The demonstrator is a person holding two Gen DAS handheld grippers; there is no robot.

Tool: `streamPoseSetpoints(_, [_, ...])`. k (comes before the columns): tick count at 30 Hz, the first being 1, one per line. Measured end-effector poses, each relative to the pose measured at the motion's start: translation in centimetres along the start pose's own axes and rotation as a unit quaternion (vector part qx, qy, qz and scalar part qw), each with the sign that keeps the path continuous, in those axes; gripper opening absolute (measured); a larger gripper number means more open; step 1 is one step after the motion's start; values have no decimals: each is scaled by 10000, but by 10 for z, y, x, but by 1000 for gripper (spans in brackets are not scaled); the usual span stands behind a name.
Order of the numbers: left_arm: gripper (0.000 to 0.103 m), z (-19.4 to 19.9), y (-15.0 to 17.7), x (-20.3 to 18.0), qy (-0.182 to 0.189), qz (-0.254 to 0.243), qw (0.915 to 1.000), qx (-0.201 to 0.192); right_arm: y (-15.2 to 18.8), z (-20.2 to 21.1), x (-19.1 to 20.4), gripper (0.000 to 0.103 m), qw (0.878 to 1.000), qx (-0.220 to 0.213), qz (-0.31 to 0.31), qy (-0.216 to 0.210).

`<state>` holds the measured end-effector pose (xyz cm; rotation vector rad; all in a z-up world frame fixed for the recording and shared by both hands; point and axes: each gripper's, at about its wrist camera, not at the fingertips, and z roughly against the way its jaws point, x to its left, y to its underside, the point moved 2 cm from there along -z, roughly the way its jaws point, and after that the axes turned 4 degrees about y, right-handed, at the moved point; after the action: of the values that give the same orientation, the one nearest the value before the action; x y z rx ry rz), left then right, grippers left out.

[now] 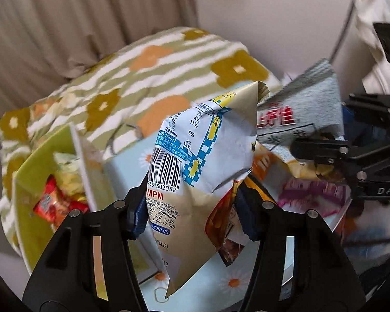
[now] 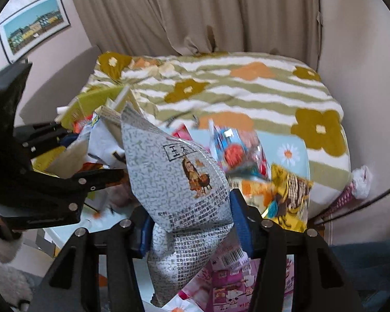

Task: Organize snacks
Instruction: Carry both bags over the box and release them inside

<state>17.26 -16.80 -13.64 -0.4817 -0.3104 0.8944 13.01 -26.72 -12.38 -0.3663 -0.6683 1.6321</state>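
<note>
Left gripper (image 1: 192,208) jaws pinch a gold-and-white snack bag (image 1: 195,161); right gripper (image 2: 192,226) jaws pinch a grey snack bag (image 2: 179,182).

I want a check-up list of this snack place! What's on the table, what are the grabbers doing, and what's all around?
Surface: pale blue daisy-print top, partly covered by packets.
Job's things: gold-and-white barcode bag and grey speckled bag, each lifted; green box holding red and yellow packets.
Clutter: loose packets in a heap, among them a yellow packet and a pink packet.
Grippers: left gripper has its jaws shut on the barcode bag; right gripper has its jaws shut on the grey bag.
Cables: thin dark cords at the right edge.
Surroundings: flowered striped blanket, beige curtain, framed picture.
</note>
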Motion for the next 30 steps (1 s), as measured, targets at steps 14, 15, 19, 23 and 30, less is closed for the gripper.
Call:
streamPoseSetpoints(14, [55,72,35,138,-1176,1683,9775,-483,-83,-7,106,49,9921,-405,446,-1104])
streamPoseSetpoints(15, [55,74,40,149,-1260,1732,9757,-459,-87,-12,117,49,9915,-391,439,-1164])
streamPoseSetpoints(19, [55,76,63,194,-1514,1916,9692,-307,-100,-35,165,49,9898,-295,408,-1330])
streamPoseSetpoints(23, [55,64,85,231,-1675,1925,9669,8,-109,-60,199,49,9904,-138,293,-1343])
streamPoseSetpoints(30, [56,24,115,254,-1469,1757,9719,548,-107,-96,230,49,9936,183,-60,-1116])
